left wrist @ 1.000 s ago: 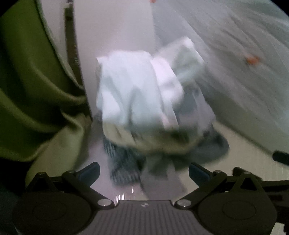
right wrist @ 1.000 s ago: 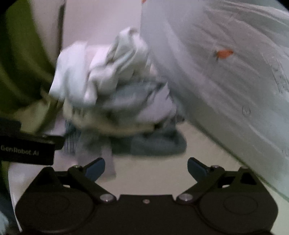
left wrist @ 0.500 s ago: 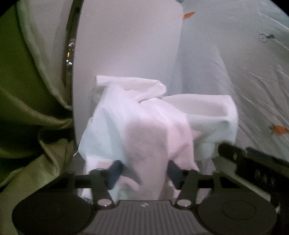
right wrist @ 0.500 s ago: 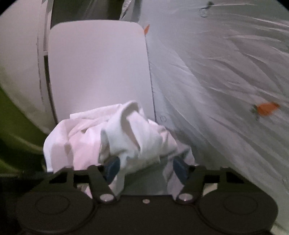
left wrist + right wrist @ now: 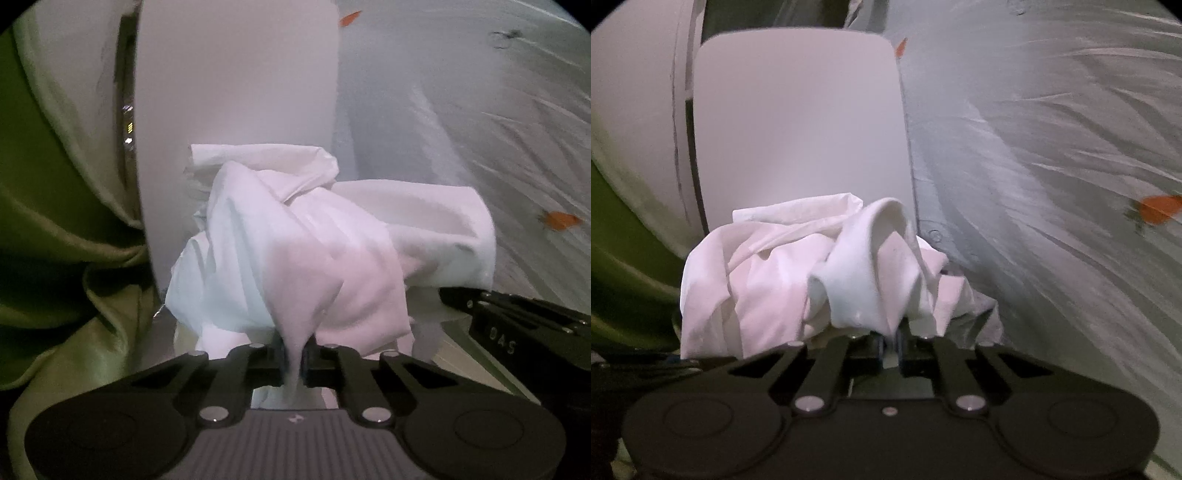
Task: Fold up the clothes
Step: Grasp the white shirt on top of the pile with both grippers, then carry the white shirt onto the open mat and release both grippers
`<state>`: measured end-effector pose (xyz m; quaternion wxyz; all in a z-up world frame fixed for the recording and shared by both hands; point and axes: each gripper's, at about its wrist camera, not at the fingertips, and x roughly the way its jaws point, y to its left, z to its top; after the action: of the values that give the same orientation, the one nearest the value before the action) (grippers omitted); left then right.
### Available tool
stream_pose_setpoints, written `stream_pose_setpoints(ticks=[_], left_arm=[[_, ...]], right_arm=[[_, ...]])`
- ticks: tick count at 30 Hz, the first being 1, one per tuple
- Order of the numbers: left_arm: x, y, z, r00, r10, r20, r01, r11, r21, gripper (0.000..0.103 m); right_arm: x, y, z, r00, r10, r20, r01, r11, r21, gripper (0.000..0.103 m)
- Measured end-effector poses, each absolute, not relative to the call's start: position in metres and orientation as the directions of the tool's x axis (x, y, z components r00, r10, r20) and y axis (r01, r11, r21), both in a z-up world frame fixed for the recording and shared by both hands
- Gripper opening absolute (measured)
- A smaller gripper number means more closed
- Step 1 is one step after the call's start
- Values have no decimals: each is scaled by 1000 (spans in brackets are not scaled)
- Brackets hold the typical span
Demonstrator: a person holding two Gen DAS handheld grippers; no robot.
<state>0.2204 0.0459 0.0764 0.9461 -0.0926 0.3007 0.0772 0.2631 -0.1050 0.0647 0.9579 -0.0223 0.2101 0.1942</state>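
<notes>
A crumpled white garment fills the middle of the left wrist view, bunched against a white board. My left gripper is shut on a pinched fold of it, which hangs down between the pads. In the right wrist view the same white garment sits in a heap just ahead of the fingers. My right gripper is shut on another fold at its near right side. The right gripper's black body shows at the right edge of the left wrist view.
An upright white board stands behind the garment. Green fabric drapes at the left. A pale sheet with small orange prints spreads to the right. A grey garment lies under the white one.
Both grippers came in over the clothes pile and shut, each pinching a fold of the white garment. The darker clothes seen under it a second ago are now mostly hidden.
</notes>
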Motion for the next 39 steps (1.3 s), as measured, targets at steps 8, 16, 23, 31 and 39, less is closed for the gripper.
stream_pose_setpoints(ticks=[8,16,23,31,39], left_arm=[[126,-30,95,830,-125,-544,77,991,-111,6],[28,-122,36,559,-466,-686,412,874,-258,24],[-11,-144,7,500,-400,-768,357,903,-239,35],[-13,-142,11,550,-302,-778,280,945,-169,59],[-8,-118,18,582,-259,-771,270,956,-117,64]], right_arm=[[159,-185,74,919,230,-320,-218,973,75,5],[-6,-315,35,887,-135,-442,150,989,-1,6],[-105,-401,-41,618,-283,-734,389,921,-27,13],[-132,-415,-34,676,-253,-692,428,899,90,72],[-95,-403,-52,709,-159,-687,407,888,214,81]])
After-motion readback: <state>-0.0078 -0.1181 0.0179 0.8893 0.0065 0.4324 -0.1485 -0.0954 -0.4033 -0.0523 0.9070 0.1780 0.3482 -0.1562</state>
